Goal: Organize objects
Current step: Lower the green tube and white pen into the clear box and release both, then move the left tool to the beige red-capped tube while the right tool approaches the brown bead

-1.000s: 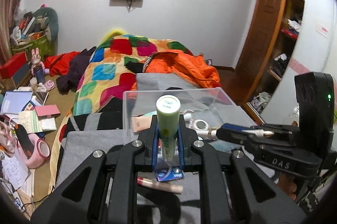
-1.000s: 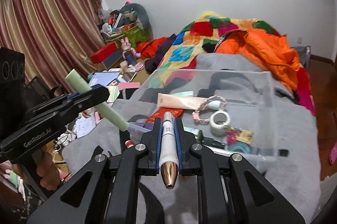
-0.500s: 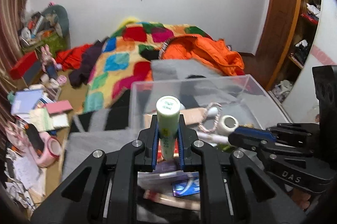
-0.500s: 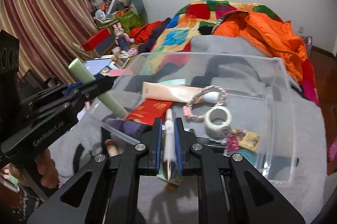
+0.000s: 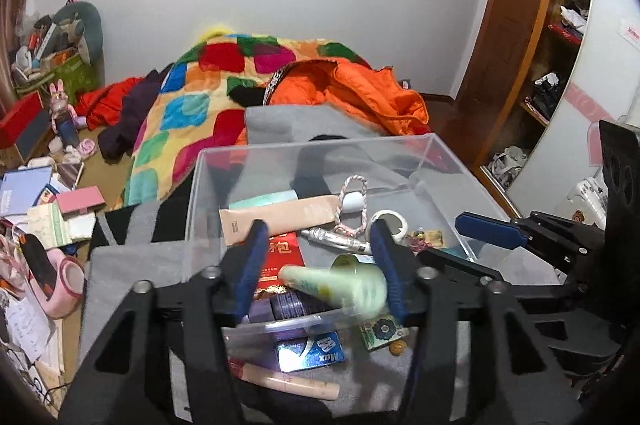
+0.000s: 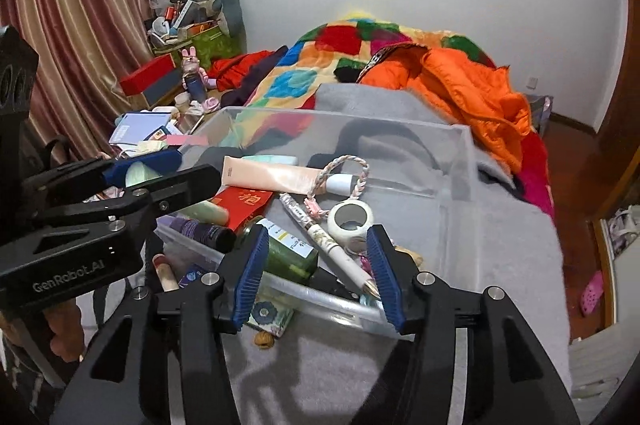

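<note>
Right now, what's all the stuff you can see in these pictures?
Bin: 1, clear, on grey blanket.
Green tube: 1, pale green, blurred, in bin between left jaws, not gripped.
Pen: 1, white, in bin, loose.
Peach tube: 1, in bin.
Red packet: 1, in bin.
Tape roll: 1, white, in bin.
Rope ring: 1, pink-white, in bin.
Quilt: 1, many colours, on bed.
Jacket: 1, orange, on bed.
Left gripper: black, blue pads, just been opening.
Right gripper: same, just been opening.

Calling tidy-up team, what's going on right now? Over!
Both tools have just been opening. Left tool lets the green tube drop. Right tool stands over the white pen in the clear box. Nothing blocking.
</note>
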Demonstrator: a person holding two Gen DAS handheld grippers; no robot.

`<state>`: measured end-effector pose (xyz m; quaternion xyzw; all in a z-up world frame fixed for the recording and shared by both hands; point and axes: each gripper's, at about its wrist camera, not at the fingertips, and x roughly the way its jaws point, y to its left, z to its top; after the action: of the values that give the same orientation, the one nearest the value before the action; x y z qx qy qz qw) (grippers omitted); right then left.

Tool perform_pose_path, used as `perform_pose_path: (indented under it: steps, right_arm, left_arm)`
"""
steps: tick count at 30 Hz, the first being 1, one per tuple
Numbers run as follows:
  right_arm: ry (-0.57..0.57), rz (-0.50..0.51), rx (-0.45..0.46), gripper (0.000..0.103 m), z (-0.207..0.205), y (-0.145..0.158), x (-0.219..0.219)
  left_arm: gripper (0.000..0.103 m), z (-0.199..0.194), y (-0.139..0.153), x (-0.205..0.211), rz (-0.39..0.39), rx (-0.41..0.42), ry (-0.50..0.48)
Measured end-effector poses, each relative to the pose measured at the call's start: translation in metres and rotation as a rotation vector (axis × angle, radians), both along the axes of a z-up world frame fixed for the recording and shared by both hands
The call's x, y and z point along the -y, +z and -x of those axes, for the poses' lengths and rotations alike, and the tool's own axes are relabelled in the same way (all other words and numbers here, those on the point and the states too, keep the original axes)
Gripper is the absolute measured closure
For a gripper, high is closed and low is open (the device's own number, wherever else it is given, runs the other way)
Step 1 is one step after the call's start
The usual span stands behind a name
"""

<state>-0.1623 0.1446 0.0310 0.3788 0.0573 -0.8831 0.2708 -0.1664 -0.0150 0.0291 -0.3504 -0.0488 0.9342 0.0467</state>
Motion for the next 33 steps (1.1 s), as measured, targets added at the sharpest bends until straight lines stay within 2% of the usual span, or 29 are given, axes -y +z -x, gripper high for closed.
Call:
perform_pose_path:
  steps: [2, 4, 6, 8, 9, 14, 23, 27, 30, 33]
  right_arm:
    - [-0.001, 0.0, -0.012, 0.05, -0.006, 0.004, -0.003]
    - [-0.007, 0.004, -0.026, 0.042, -0.012, 0.007, -0.005]
    - [-0.011, 0.007, -0.041, 0.04, -0.018, 0.011, -0.008]
    - [-0.014, 0.01, -0.047, 0.035, -0.025, 0.013, -0.011]
    - [-0.015, 0.014, -0.049, 0.032, -0.029, 0.014, -0.013]
    - [-0.006, 0.025, -0.035, 0.03, -0.04, 0.011, -0.017]
    - [-0.013, -0.013, -0.027, 0.03, -0.054, -0.005, -0.016]
    - [-0.062, -0.03, -0.03, 0.03, -0.056, -0.015, -0.019]
    - [-0.084, -0.032, -0.004, 0.03, -0.053, -0.025, -0.024]
    - [-0.078, -0.035, 0.029, 0.031, -0.051, -0.034, -0.027]
  left_arm:
    - [0.043, -0.004, 0.005, -0.001, 0.007, -0.012, 0.002]
    - [0.041, -0.009, 0.011, 0.001, 0.007, -0.023, 0.007]
    - [0.039, -0.014, 0.016, 0.005, 0.0, -0.032, 0.01]
    - [0.026, -0.022, 0.02, 0.01, -0.002, -0.04, 0.021]
    - [0.023, -0.025, 0.021, 0.012, -0.003, -0.047, 0.026]
    - [0.011, -0.047, 0.018, 0.018, 0.019, -0.058, 0.039]
    - [0.008, -0.063, -0.02, 0.029, 0.029, 0.046, 0.033]
    - [0.008, -0.065, -0.044, 0.03, -0.001, 0.108, -0.004]
    - [0.008, -0.066, -0.059, 0.028, -0.013, 0.151, -0.037]
    - [0.008, -0.063, -0.073, 0.026, 0.009, 0.19, -0.038]
